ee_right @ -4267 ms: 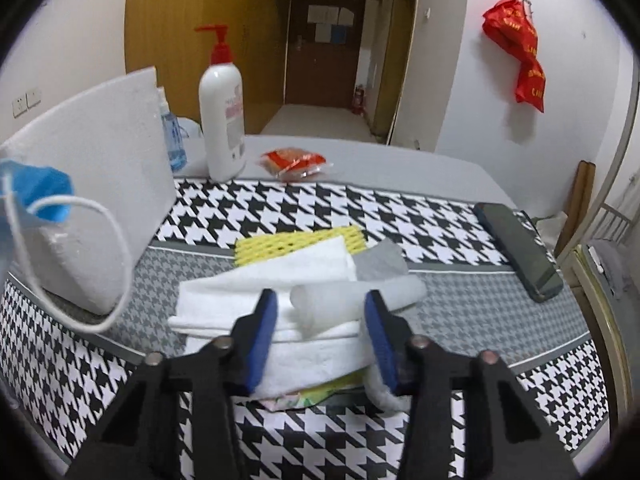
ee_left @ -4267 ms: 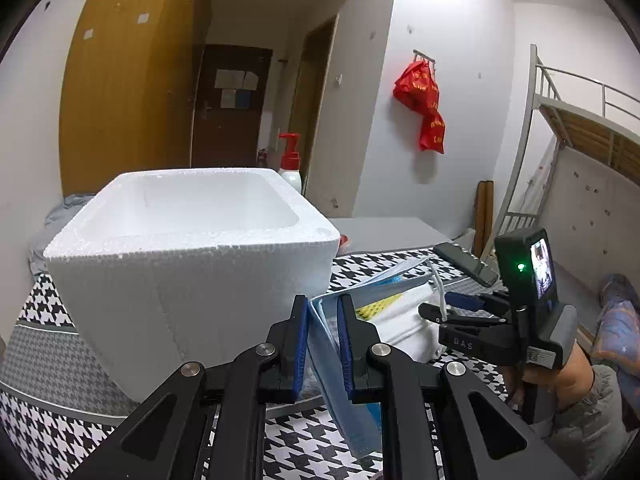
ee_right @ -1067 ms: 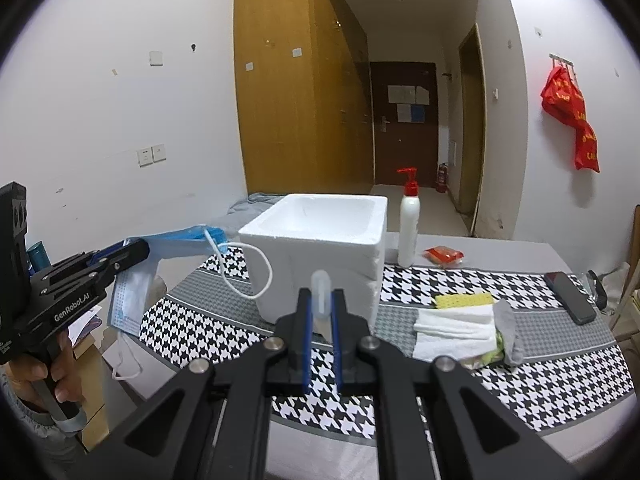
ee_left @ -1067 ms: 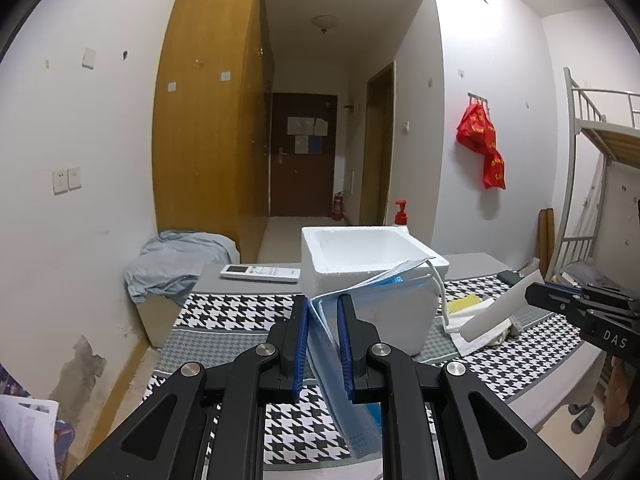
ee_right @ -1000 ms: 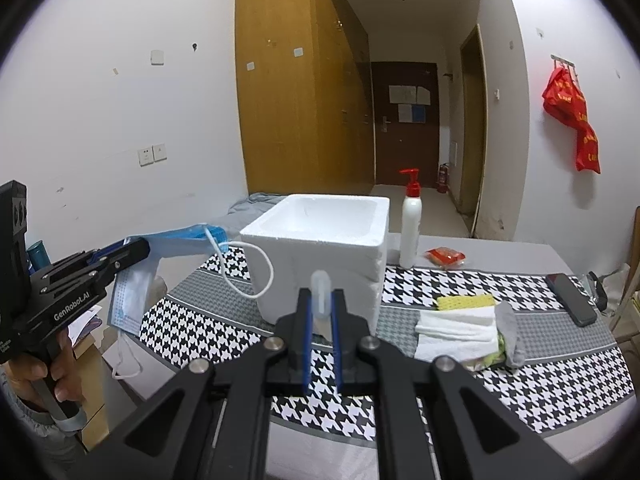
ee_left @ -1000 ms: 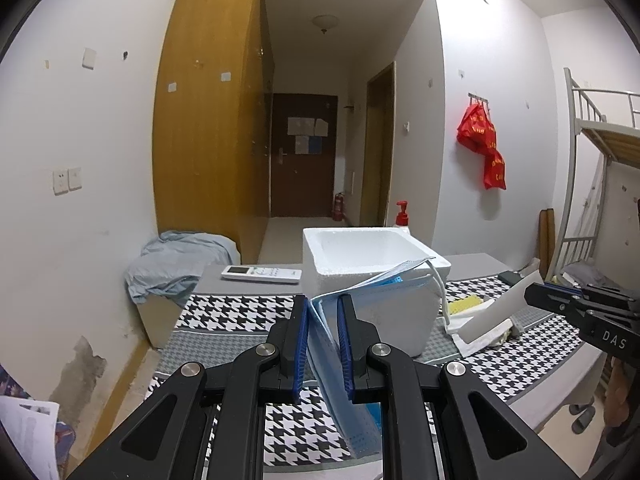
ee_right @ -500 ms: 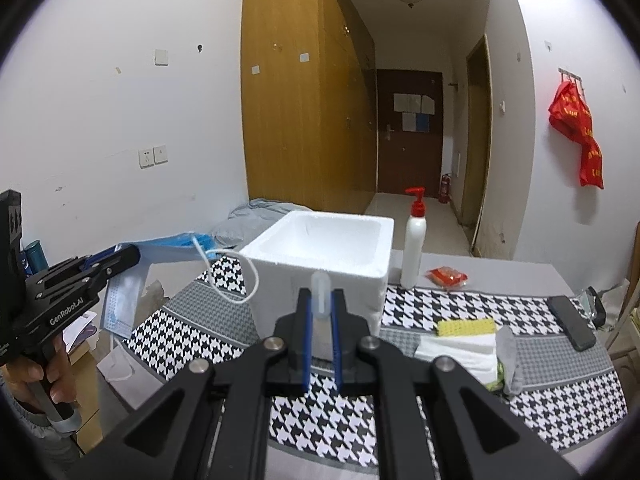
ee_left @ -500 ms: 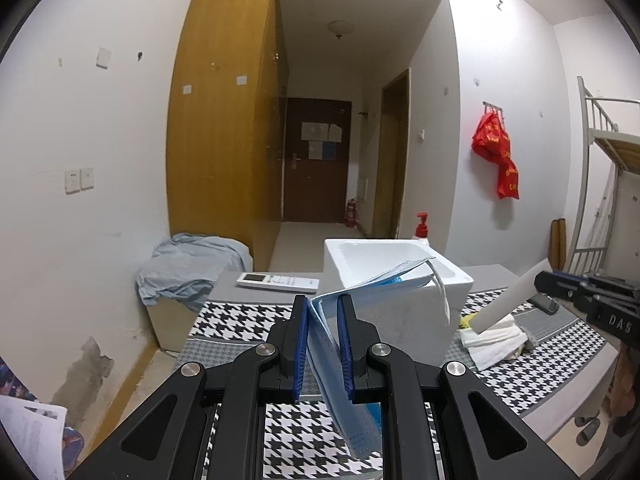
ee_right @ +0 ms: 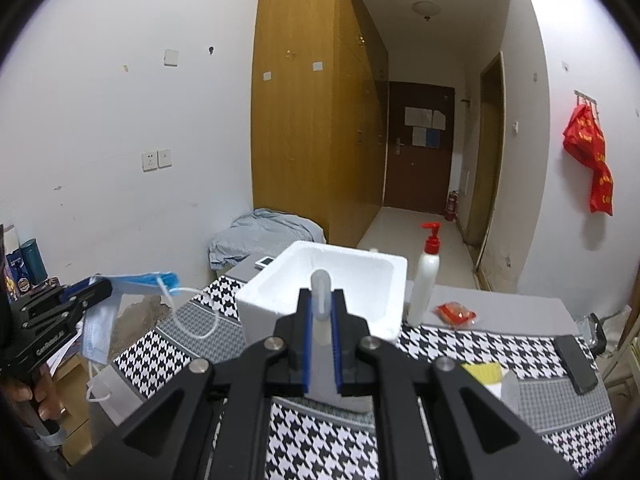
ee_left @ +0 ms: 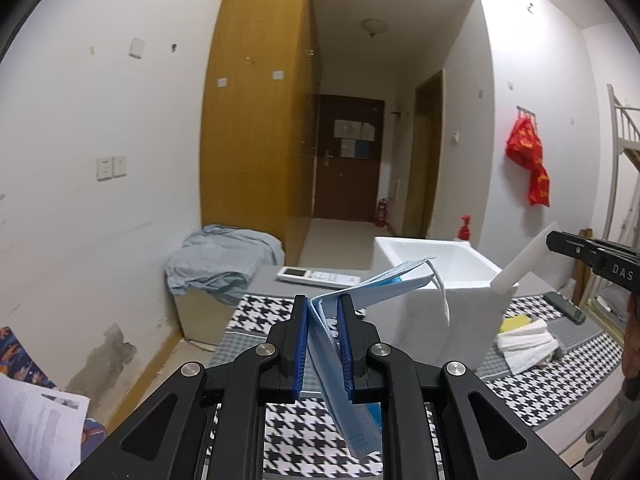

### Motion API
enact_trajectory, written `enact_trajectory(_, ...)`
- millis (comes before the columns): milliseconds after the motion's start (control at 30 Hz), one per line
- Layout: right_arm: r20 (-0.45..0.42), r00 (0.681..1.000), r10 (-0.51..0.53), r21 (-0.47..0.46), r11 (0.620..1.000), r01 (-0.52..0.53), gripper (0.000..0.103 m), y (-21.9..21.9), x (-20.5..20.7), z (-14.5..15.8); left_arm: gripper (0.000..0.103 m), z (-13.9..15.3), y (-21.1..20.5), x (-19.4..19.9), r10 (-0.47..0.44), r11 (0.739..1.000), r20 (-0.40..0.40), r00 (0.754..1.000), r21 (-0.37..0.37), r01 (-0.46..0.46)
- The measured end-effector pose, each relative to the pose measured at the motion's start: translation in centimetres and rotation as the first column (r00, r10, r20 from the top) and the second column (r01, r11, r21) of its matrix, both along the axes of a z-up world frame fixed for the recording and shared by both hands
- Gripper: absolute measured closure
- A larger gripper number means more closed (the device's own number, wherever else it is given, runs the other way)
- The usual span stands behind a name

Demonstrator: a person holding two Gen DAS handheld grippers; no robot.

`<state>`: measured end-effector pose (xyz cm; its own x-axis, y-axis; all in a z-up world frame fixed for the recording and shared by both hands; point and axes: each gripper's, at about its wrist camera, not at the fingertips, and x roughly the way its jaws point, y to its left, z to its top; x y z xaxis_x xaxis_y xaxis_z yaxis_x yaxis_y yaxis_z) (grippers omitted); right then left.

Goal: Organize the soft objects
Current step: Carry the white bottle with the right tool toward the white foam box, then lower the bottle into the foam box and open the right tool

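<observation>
A: Grippers first. What does each one have?

B: The left gripper (ee_left: 322,342) is clamped on a blue face mask (ee_left: 344,364); the mask folds over at the top and one white ear loop (ee_left: 442,300) dangles from it. The right gripper (ee_right: 321,346) is closed on one white foam tube (ee_right: 321,312), which stands up between its blue pads (ee_right: 306,350).

A: Both up in the air?

B: Yes, both held above the near edge of the counter (ee_right: 480,432), which wears a black-and-white houndstooth cloth. From the right wrist view the mask hangs well to the left of the counter.

A: Containers?

B: One white foam box (ee_right: 360,280), open at the top, standing on the counter just beyond the tube. The part of its inside that shows is bare white; its floor is hidden.

A: And the rest of the soft things?

B: One stack of folded white cloths (ee_left: 526,344) to the right of the box, with one yellow piece (ee_right: 482,372) beside it.

A: Anything else on the counter?

B: One pump bottle (ee_right: 426,280) with a red top just right of the box, one red packet (ee_right: 454,314), one dark phone (ee_right: 576,364) and one white remote (ee_left: 318,277).
</observation>
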<state>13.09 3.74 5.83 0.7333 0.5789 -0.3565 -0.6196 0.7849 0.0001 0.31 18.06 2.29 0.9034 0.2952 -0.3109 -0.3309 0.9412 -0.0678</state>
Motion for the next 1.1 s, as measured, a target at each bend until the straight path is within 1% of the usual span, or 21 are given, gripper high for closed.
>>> enact_trajectory(233,0.008,1.0,0.02,0.0,1.0,-0.02,0.092,1.5,1.6,0.5,0.087,-0.3,1.7,-0.4,0.05,0.999,-0.013,0.999,-0.012,-0.05)
enact_trajectory(533,0.011,1.0,0.025,-0.003,1.0,-0.025,0.092,3.3,3.8,0.8,0.087,-0.9,2.5,-0.1,0.067,0.997,-0.035,0.997,-0.021,-0.068)
enact_trajectory(800,-0.044,0.999,0.024,-0.017,1.0,-0.025,0.092,4.6,6.4,-0.7,0.087,-1.0,3.0,-0.2,0.093,0.995,-0.042,0.995,-0.03,-0.094)
enact_trajectory(1100,-0.093,0.995,0.02,-0.033,0.999,-0.023,0.092,5.4,8.0,-2.0,0.087,-1.3,3.4,-0.2,0.112,0.993,-0.049,0.992,-0.04,-0.114)
